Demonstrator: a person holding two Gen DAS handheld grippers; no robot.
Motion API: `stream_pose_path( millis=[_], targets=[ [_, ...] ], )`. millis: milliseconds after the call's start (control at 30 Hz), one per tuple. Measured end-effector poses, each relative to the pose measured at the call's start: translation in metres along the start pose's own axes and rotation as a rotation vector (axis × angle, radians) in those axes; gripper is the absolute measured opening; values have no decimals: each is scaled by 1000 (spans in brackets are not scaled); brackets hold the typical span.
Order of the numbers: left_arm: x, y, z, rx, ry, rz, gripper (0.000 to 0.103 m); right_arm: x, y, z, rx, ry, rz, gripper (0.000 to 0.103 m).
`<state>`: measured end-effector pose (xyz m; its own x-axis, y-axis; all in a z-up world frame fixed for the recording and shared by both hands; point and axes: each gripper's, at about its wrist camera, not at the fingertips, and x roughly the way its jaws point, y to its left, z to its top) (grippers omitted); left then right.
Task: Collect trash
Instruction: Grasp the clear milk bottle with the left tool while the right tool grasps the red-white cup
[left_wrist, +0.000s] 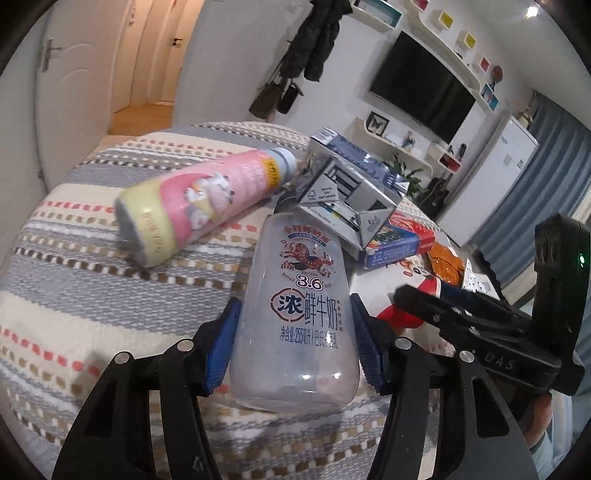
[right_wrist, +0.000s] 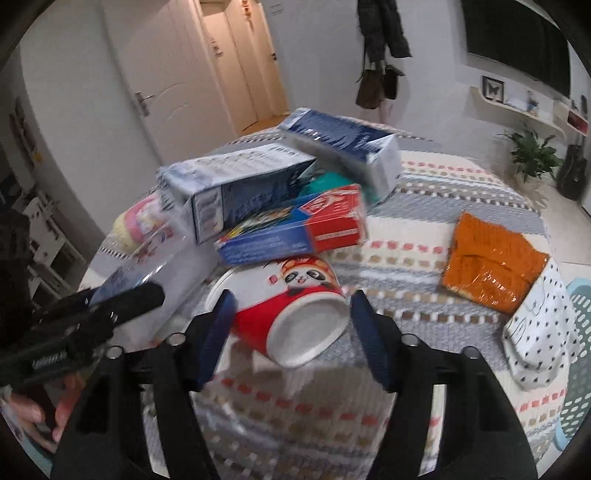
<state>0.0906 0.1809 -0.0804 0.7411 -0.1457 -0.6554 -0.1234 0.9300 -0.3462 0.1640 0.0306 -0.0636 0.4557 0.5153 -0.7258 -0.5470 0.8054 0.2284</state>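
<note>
Translucent plastic milk bottle (left_wrist: 295, 314) sits between the blue pads of the left gripper (left_wrist: 293, 347); both pads press its sides, so the gripper is clenched on it. The bottle points away from the camera, base nearest, cap end toward the pile of cartons. Beneath it lies the striped woven cloth on the bench (left_wrist: 74, 277).

Ahead-left of the left gripper: a pink and yellow bottle (left_wrist: 199, 203) on its side, apart from the held one. Just beyond the milk bottle's cap: a flattened silver-lined carton (left_wrist: 354, 199), with a blue carton (left_wrist: 351, 151) behind it.

Right gripper (right_wrist: 291, 332): jaws spread wide, released. A red panda-print paper cup (right_wrist: 295, 314) lies on its side between the fingers, white base toward the camera. Whether either pad touches it, cannot tell; gaps show on both sides.

Just beyond the cup: a red and blue box (right_wrist: 295, 225), then two blue and white cartons (right_wrist: 236, 184) stacked across it. Right of the right gripper, well apart: an orange foil wrapper (right_wrist: 491, 258) and a white dotted bag (right_wrist: 539, 332) at the bench edge, beside a pale blue basket (right_wrist: 580, 350).
</note>
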Motion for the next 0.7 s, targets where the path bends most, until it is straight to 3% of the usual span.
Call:
stream_pose_path(
  millis=[300,367,433,500,700],
  targets=[
    [-12,21,-4,-69,-37,-28,56,-18,26,-30,-55,40,17,54],
    [-13,22,-5,-69,-42,-27,56,-19,26,-32,-35,46,6,57],
    [-17,23,-9,-69,-59,-26,56,-16,20,-29,19,53,25,69],
    [-20,24,-10,-73,-70,-30,55,-12,13,-24,71,55,25,73],
    [-27,38,-14,-112,-59,-74,55,11,16,-7,97,88,66,74]
  ],
)
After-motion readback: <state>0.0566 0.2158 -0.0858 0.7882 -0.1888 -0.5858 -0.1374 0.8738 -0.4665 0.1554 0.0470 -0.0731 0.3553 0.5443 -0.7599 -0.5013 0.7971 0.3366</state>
